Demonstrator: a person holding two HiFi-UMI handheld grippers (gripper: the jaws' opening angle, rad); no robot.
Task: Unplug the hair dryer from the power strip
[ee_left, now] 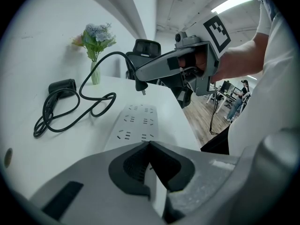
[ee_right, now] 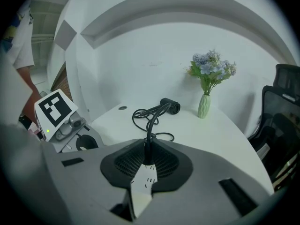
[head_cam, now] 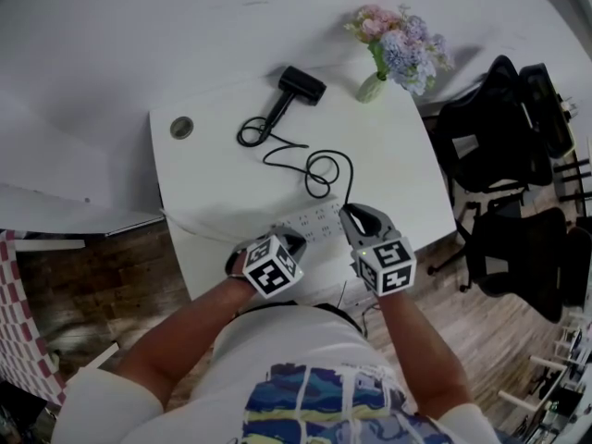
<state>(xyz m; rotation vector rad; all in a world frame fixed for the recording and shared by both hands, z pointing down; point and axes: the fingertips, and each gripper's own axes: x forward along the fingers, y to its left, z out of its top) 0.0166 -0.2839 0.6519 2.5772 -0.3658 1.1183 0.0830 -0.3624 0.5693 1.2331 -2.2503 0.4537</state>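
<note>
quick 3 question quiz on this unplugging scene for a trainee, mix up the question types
1. True or false: the plug is seated in the power strip.
2. Which hand-held gripper grips the plug? A) left B) right C) neither
3. Fill in: the thing standing nearest the hair dryer is a ____ of flowers.

Key
1. False: its prongs hang clear above the power strip.
2. B: the right hand-held gripper is closed on the plug.
3. vase
</note>
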